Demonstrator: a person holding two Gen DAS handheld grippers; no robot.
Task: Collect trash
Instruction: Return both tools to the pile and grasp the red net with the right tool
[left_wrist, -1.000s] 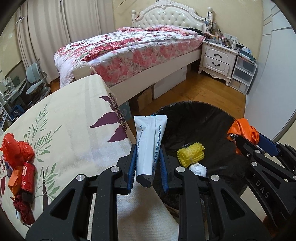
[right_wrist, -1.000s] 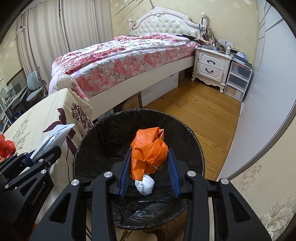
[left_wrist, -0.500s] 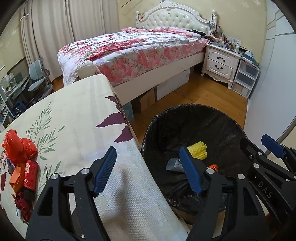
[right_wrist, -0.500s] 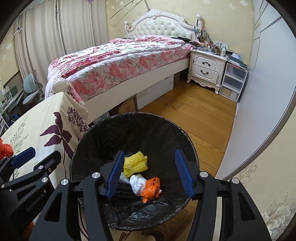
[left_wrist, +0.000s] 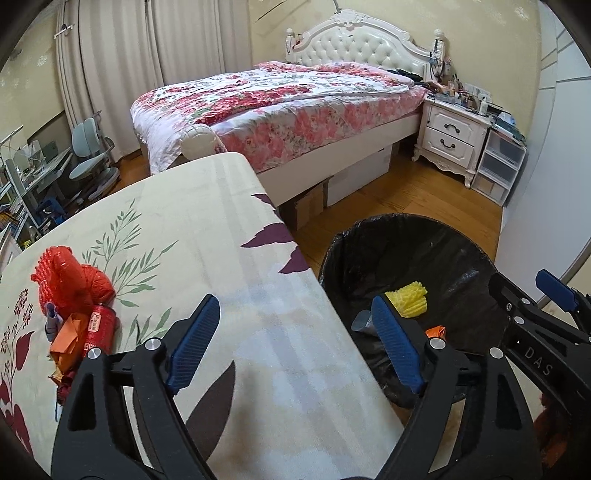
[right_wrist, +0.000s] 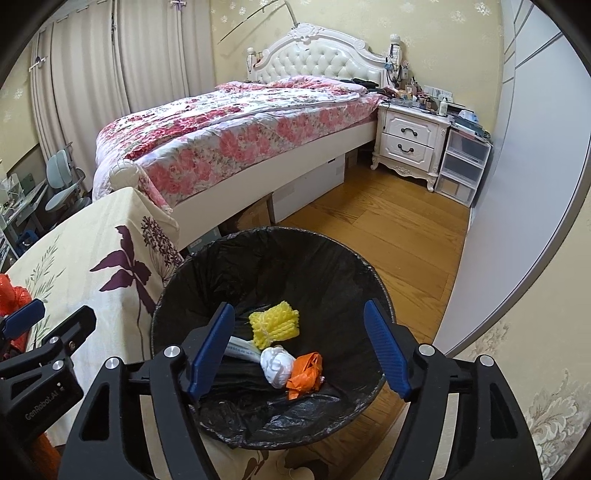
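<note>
Both the left claw (left_wrist: 295, 347) and right claw (right_wrist: 299, 347) hang wide open and empty by the trash bin (right_wrist: 343, 258), so I'd guess next up is grabbing the red trash pile (left_wrist: 74, 295) at the left of the counter (left_wrist: 207, 221).

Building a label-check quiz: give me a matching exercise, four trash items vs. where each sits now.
Items:
1. yellow foam net
2. red mesh bag
3. orange plastic bag
4. white crumpled wad

Places:
A. on the floral tablecloth
B. in the bin, farthest from the camera
C. in the bin, between the yellow and orange items
D. in the bin, right of the white wad

Pairs: 1-B, 2-A, 3-D, 4-C
</note>
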